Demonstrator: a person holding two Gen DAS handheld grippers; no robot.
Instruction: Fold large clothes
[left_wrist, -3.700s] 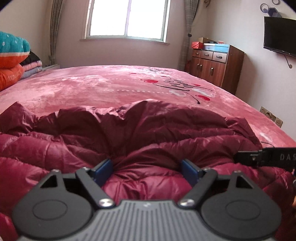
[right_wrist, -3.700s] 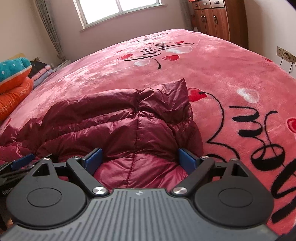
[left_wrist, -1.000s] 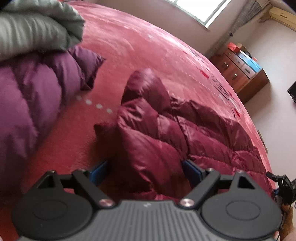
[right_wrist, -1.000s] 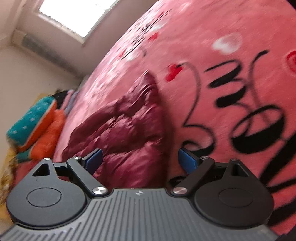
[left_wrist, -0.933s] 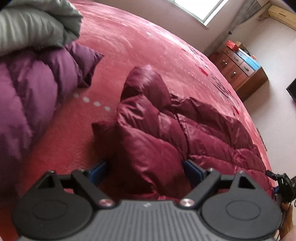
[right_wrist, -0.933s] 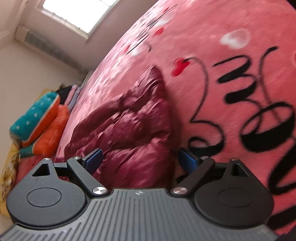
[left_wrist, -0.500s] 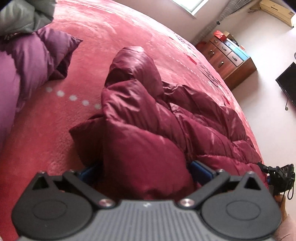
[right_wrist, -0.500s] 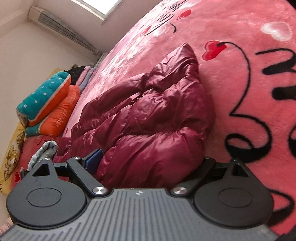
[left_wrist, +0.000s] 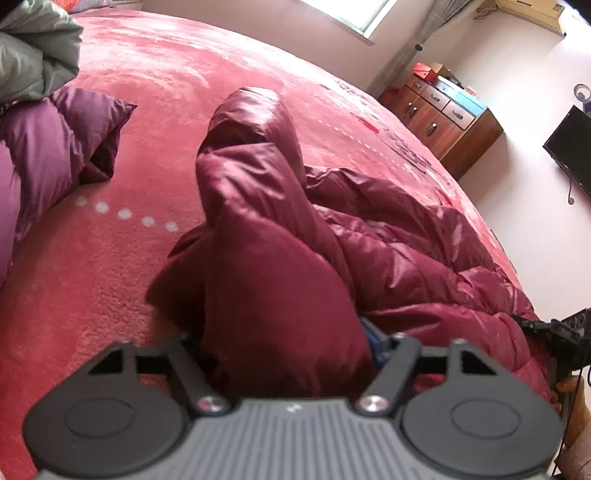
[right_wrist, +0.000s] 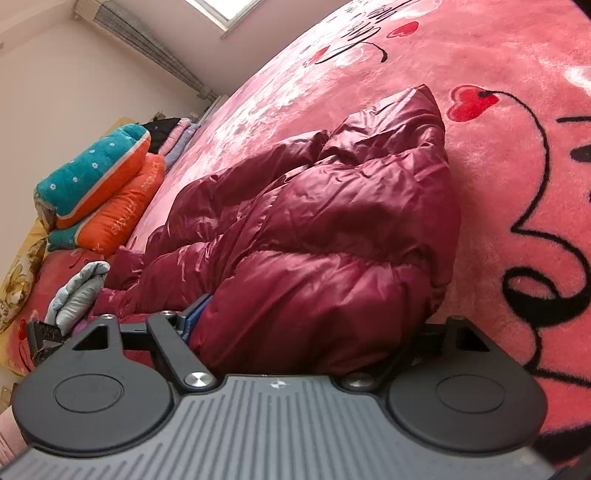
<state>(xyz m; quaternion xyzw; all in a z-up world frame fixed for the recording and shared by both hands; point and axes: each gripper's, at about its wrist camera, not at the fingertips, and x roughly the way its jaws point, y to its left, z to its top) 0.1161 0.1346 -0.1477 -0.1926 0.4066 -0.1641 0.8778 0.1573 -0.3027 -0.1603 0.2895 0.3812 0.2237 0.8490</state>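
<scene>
A dark red down jacket (left_wrist: 277, 221) lies bunched on the pink bed blanket (left_wrist: 166, 92). My left gripper (left_wrist: 282, 339) is closing on one puffy end of it; the fabric fills the gap and hides the left finger, while the blue right pad (left_wrist: 373, 339) presses into it. In the right wrist view the other end of the jacket (right_wrist: 332, 221) bulges between the fingers of my right gripper (right_wrist: 310, 321). Its jaws are wide and just starting to close, with the right finger buried under fabric. Each gripper shows at the edge of the other's view.
A purple down jacket (left_wrist: 44, 147) and a grey garment (left_wrist: 33, 55) lie to the left. Teal and orange pillows (right_wrist: 99, 184) are stacked at the head of the bed, near a pale blue garment (right_wrist: 77, 291). A wooden dresser (left_wrist: 443, 114) and a wall TV (left_wrist: 569, 151) stand beyond.
Both grippers have pushed forward onto the jacket's two ends, so fabric now fills their gaps. The left jaws have narrowed around the fold. Both views have rolled a little.
</scene>
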